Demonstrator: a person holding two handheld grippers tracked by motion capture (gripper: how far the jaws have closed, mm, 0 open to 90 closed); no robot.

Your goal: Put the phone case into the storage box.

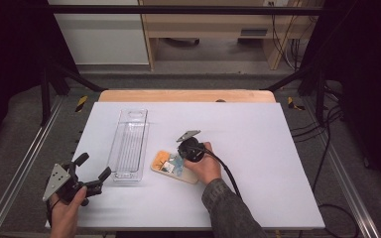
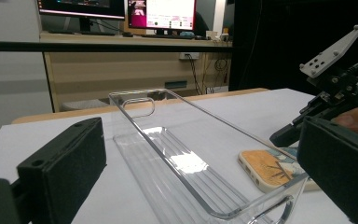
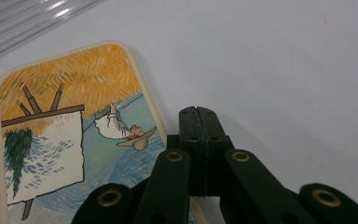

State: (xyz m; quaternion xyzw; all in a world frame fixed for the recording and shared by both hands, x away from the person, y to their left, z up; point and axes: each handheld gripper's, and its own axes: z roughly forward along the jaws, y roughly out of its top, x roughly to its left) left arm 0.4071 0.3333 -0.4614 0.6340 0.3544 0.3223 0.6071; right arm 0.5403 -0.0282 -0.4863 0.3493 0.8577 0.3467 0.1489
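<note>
A flat case (image 1: pixel 164 167) with a painted orange and blue picture lies on the white table, just right of a clear plastic tray (image 1: pixel 120 148). My right gripper (image 1: pixel 177 161) points down at the case with its jaws shut together and nothing between them. In the right gripper view the tips (image 3: pixel 198 114) sit at the right edge of the case (image 3: pixel 74 116). My left gripper (image 1: pixel 94 165) is held at the table's front left, open and empty. It looks along the tray (image 2: pixel 142 135), with the case (image 2: pixel 265 168) and the right gripper (image 2: pixel 282 136) beyond.
The tray is long, empty and ribbed, and its corner shows in the right gripper view (image 3: pixel 18 23). The white table sheet (image 1: pixel 258 148) spreads bare to the right and back. Black frame bars and cables flank the table; desks with monitors (image 2: pixel 161 14) stand behind.
</note>
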